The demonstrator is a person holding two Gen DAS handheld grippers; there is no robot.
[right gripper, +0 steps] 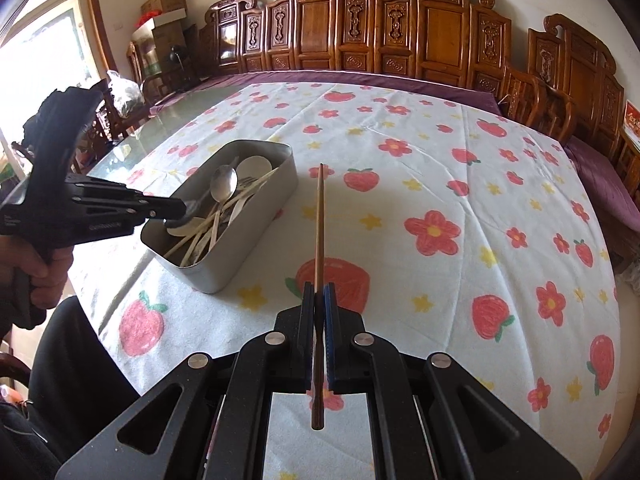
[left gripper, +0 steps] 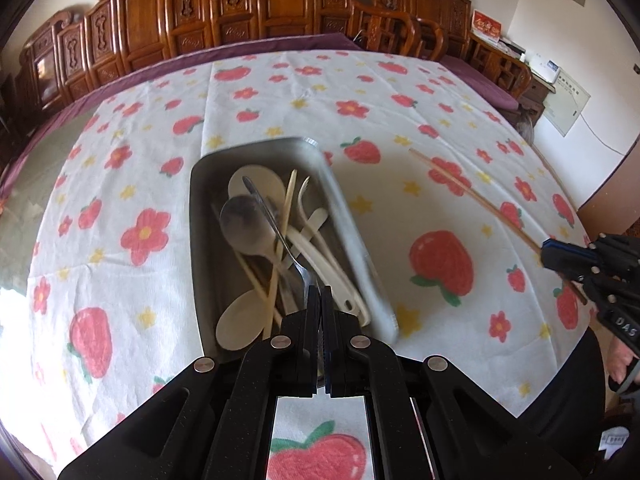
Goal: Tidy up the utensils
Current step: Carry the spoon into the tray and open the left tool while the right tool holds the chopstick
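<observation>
With the left gripper [left gripper: 320,292] jaws clamped on a silver metal fork [left gripper: 276,224] over the grey rectangular metal tin [right gripper: 256,248] (already crowded), lower before release; right gripper [right gripper: 319,292] jaws grip a brown wooden chopstick [right gripper: 319,216] above the table.

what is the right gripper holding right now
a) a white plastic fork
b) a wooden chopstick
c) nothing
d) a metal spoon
b: the right gripper is shut on a wooden chopstick that sticks out forward above the tablecloth, apart from the metal tray of utensils.
</observation>
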